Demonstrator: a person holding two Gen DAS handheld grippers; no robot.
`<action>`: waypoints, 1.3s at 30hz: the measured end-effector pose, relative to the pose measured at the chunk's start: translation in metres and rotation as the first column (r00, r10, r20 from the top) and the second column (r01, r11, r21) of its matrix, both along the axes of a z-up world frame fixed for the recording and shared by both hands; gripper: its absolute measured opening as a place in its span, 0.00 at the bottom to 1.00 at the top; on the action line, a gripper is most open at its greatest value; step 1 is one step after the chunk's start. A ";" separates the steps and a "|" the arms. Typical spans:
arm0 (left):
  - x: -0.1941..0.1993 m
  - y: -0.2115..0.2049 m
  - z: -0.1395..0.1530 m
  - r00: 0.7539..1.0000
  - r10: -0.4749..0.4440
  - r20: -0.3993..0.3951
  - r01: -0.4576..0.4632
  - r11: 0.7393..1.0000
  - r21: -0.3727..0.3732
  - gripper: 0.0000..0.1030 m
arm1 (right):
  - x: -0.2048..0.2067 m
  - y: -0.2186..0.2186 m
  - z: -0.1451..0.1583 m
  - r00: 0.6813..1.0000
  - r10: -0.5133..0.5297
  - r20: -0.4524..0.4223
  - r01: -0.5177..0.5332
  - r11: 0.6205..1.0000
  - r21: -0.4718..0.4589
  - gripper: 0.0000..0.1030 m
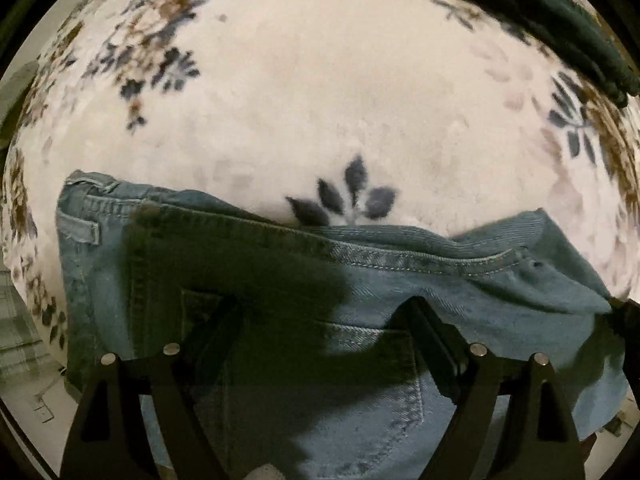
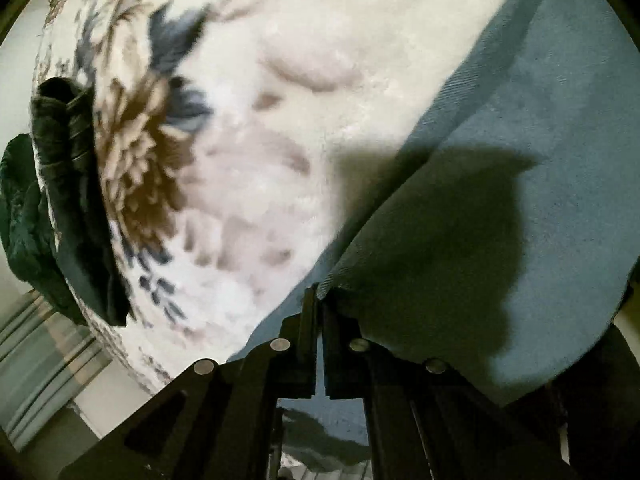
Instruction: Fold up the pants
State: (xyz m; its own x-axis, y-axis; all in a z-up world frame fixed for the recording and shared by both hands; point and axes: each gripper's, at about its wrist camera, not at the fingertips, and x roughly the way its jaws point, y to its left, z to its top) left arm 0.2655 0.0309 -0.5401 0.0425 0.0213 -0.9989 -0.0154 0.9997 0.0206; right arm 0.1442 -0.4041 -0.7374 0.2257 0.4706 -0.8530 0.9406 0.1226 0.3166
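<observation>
Light blue denim pants (image 1: 360,288) lie on a white floral blanket (image 1: 320,100), waistband at the left, back pocket showing. My left gripper (image 1: 324,312) is open just above the seat of the pants, fingers wide apart and empty. In the right wrist view the pants (image 2: 520,140) fill the right side. My right gripper (image 2: 318,300) is shut on an edge of the denim, which folds up from between its fingertips.
A dark green folded garment (image 1: 560,24) lies at the blanket's far right corner; it also shows at the left in the right wrist view (image 2: 60,200). The blanket's edge and a striped floor (image 2: 48,360) lie beyond it.
</observation>
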 end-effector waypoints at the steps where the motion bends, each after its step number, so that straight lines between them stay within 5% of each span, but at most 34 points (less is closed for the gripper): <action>1: 0.000 0.000 0.002 1.000 0.000 -0.007 0.000 1.000 -0.003 0.83 | 0.001 -0.002 -0.008 1.000 0.001 0.007 -0.001 1.000 0.022 0.05; 3: 0.001 0.004 0.011 1.000 0.005 -0.021 -0.005 1.000 -0.016 0.83 | -0.002 -0.006 -0.016 1.000 -0.026 0.013 0.025 0.997 0.076 0.10; 6: 0.009 -0.001 0.032 1.000 0.012 -0.006 -0.012 0.996 -0.083 0.82 | -0.008 -0.010 -0.001 0.995 -0.024 0.096 0.014 0.994 0.108 0.48; 7: 0.010 -0.006 0.035 1.000 0.000 -0.004 0.000 0.996 -0.094 0.82 | -0.010 -0.011 0.008 0.992 -0.008 0.130 -0.004 0.996 0.092 0.52; 12: 0.016 -0.057 0.024 0.990 -0.139 0.017 0.140 0.986 -0.094 0.83 | -0.041 -0.013 0.035 0.983 0.125 0.137 -0.126 0.992 -0.001 0.54; 15: 0.028 -0.080 0.000 0.977 -0.209 0.034 0.209 0.978 0.001 0.83 | -0.078 -0.034 0.041 0.987 0.140 0.084 -0.135 0.989 -0.064 0.54; 19: 0.040 -0.063 -0.002 0.991 -0.134 0.013 0.134 0.991 -0.026 0.88 | -0.144 -0.108 0.055 0.998 0.060 0.031 -0.054 0.984 -0.168 0.54; 22: 0.027 -0.066 0.023 0.994 -0.101 0.032 0.102 0.995 -0.021 0.88 | -0.183 -0.162 0.065 1.000 -0.016 0.027 0.022 0.971 -0.239 0.54; 25: -0.005 -0.079 0.041 0.997 -0.079 0.024 0.080 0.996 -0.039 0.88 | -0.205 -0.206 0.072 0.999 0.018 -0.033 -0.028 0.943 -0.332 0.55; 27: -0.023 -0.102 0.043 0.995 -0.099 0.013 0.099 0.994 -0.041 0.88 | -0.209 -0.224 0.069 0.998 0.038 -0.045 -0.050 0.952 -0.301 0.55; 32: -0.046 -0.151 0.022 0.989 -0.146 -0.007 0.146 0.989 -0.019 0.88 | -0.172 -0.227 0.039 0.997 -0.024 0.070 0.027 0.999 -0.041 0.55; 36: -0.063 -0.167 -0.005 0.977 -0.210 -0.030 0.212 0.975 0.070 0.88 | -0.125 -0.219 0.024 0.992 0.119 0.038 -0.114 0.989 -0.097 0.54; 39: -0.068 -0.158 -0.006 0.976 -0.215 -0.027 0.217 0.974 0.071 0.88 | -0.136 -0.224 0.008 0.979 0.191 -0.071 -0.198 0.975 -0.097 0.52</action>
State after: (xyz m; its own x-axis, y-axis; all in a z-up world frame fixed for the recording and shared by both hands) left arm 0.1979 -0.1268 -0.5456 0.0356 0.0870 -0.9956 0.2020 0.9750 0.0924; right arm 0.0079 -0.6276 -0.7295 0.0846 0.4095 -0.9084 0.9127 0.3340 0.2355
